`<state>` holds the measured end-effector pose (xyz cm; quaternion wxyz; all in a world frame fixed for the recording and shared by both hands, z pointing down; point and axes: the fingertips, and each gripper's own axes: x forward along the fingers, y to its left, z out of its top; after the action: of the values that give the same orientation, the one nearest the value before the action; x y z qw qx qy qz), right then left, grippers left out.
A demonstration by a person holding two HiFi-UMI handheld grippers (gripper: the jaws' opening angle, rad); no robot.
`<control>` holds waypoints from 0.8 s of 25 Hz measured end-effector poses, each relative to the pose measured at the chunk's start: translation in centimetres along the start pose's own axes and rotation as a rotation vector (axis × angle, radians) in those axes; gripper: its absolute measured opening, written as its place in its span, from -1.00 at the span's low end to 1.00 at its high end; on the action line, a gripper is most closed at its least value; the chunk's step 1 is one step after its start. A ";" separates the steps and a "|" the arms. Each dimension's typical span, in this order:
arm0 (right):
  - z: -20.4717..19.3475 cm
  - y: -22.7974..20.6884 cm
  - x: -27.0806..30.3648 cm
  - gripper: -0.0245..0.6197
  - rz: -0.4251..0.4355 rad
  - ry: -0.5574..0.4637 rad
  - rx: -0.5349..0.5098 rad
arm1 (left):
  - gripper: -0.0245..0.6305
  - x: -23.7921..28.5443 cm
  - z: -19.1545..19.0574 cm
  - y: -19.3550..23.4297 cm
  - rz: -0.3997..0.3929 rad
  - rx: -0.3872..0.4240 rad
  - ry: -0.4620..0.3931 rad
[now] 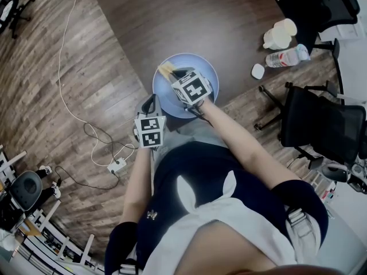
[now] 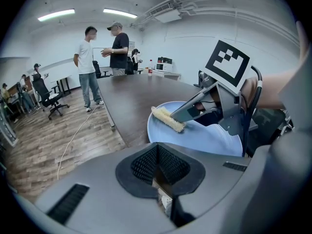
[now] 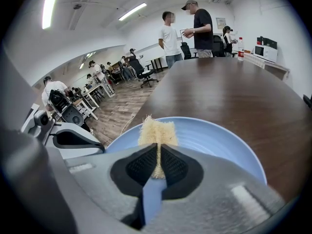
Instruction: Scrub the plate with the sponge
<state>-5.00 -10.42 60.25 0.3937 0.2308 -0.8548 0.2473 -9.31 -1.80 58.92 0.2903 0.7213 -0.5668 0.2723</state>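
Plate: light blue, round, shallow plate (image 1: 200,62) (image 3: 214,140), standing on the dark brown wooden table (image 1: 189,22) near the edge closest to the person.

Sponge: pale yellow, fibrous scrubbing sponge (image 3: 157,130) (image 2: 168,119). It is over the plate's far-left part, and the left gripper view shows its lower face down on the plate's surface.

Right gripper (image 3: 157,155): jaws closed tight on the near end of the sponge, with the rest sticking out ahead of the pads. The gripper reaches in over the plate from the person's side.

Left gripper (image 2: 157,152) (image 1: 151,101): the 2 black pads meet with nothing between them. It is just beside the plate's near-left rim at the table edge. No view settles whether it touches the rim, so the plate appears unsteadied.

Surface condition: no foam, water or soil is visible on the plate, and the bare blue looks uniform in all 3 views.

Progress, as judged: the sponge is gripped and brought into contact, so the preparatory part is done. Scrubbing appears to be at an early or middle stage. The pictures give no mark of which areas have been covered.

Remaining, as judged: strokes across the centre, the right side and the near rim.
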 end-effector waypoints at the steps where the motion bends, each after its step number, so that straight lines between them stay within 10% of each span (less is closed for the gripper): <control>1: 0.0 -0.2 0.0 -0.86 -0.003 0.000 0.005 | -0.91 0.0 0.0 0.0 0.000 0.004 0.000; 20: 0.3 -2.9 -0.7 -0.86 -0.051 -0.020 0.124 | -0.91 0.0 0.2 0.3 -0.005 0.019 0.002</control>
<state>-3.01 -12.73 60.20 0.3761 0.2790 -0.8356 0.2871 -9.62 -2.01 58.78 0.2846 0.7251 -0.5623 0.2777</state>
